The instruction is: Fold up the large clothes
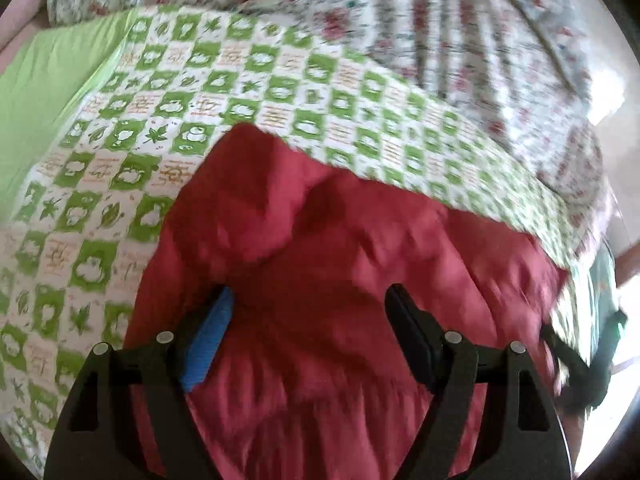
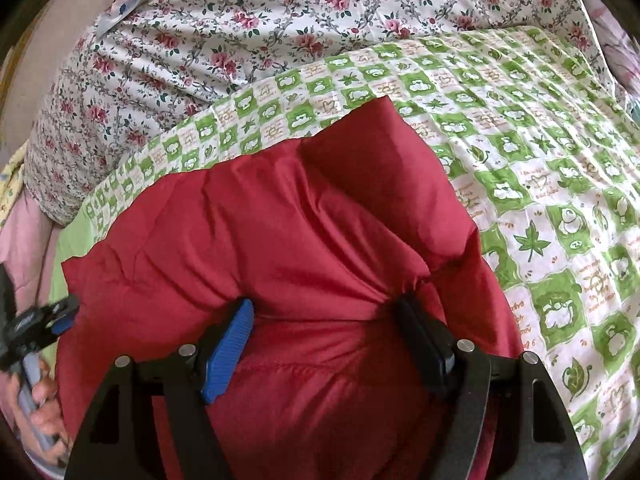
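A puffy red padded garment (image 1: 320,240) lies bunched on the bed, its far edge folded into a thick roll (image 2: 280,208). My left gripper (image 1: 311,296) stands wide over it, with a thick mass of the red fabric filling the gap between the blue pad (image 1: 208,344) and the black finger (image 1: 412,340). My right gripper (image 2: 325,304) pinches a fat fold of the same garment, and creases run out from both fingertips. The left gripper (image 2: 56,320) also shows at the garment's left edge, held by a hand (image 2: 40,404).
A green-and-white checked sheet (image 2: 540,184) covers the bed under the garment. A floral quilt (image 2: 260,24) is heaped along the far side. A plain green cloth (image 1: 52,80) lies at the far left. A dark blurred shape (image 1: 580,364) sits at the right edge.
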The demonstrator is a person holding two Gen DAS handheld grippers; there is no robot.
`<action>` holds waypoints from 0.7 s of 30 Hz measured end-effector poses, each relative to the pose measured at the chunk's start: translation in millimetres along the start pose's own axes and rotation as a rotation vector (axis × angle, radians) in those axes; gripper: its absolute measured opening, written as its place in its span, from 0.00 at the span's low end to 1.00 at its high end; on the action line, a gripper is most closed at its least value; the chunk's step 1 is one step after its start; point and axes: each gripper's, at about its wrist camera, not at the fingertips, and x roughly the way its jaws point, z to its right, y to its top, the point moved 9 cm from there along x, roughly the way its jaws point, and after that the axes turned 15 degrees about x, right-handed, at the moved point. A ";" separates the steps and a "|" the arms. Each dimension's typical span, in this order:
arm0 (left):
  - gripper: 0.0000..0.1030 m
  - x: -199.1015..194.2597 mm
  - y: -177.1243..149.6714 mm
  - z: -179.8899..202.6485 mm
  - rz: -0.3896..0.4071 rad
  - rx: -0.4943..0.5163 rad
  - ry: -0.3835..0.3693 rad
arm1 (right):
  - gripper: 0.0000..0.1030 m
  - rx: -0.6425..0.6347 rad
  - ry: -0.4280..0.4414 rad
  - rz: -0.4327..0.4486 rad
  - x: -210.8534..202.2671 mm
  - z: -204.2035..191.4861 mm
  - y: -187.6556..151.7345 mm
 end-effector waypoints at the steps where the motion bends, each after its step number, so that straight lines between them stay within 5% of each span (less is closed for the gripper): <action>1: 0.77 -10.3 -8.1 6.4 0.019 0.021 -0.014 | 0.73 0.001 0.000 0.002 -0.3 0.0 -0.1; 12: 0.77 -84.8 -67.4 56.5 0.103 0.199 -0.003 | 0.75 -0.046 0.036 0.120 -67.3 -16.1 -10.5; 17: 0.77 -87.3 -88.2 54.3 0.081 0.204 0.052 | 0.75 -0.155 0.085 0.126 -111.2 -32.7 -51.4; 21: 0.77 -79.6 -104.6 54.2 0.051 0.193 0.046 | 0.75 -0.260 0.032 0.084 -109.8 -31.6 -87.1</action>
